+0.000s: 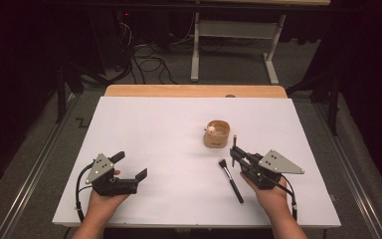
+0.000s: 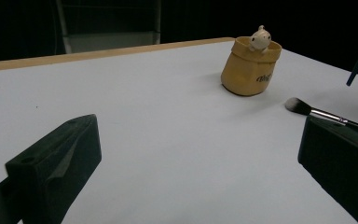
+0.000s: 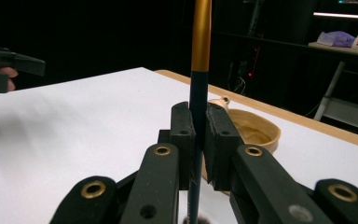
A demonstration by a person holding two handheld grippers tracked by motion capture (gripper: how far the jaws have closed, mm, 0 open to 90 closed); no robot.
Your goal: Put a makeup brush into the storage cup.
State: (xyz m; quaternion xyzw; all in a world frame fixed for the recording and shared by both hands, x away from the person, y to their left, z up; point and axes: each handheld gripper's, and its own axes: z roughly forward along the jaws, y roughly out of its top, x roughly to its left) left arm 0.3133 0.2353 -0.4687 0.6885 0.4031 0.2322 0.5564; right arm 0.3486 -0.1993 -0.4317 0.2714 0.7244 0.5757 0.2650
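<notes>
White covering spreads over the worktop, with a strip of bare wood along its far edge. Next in size, the left tongs rest low at the near left with jaws spread wide and nothing between them. The right tongs are pressed together on a slim dark brush handle with a gold upper section, held upright just near of the tan pot; a small pale figure perches on the pot's rim. A second makeup brush lies flat on the worktop just left of the right tongs, its long axis running from near to far, bristles pointing away toward the pot.

The held handle's long axis stands vertical. Its grip is narrow, so I judge it could pivot or slide between the pads if tilted quickly, and a low approach could knock the light pot over.
</notes>
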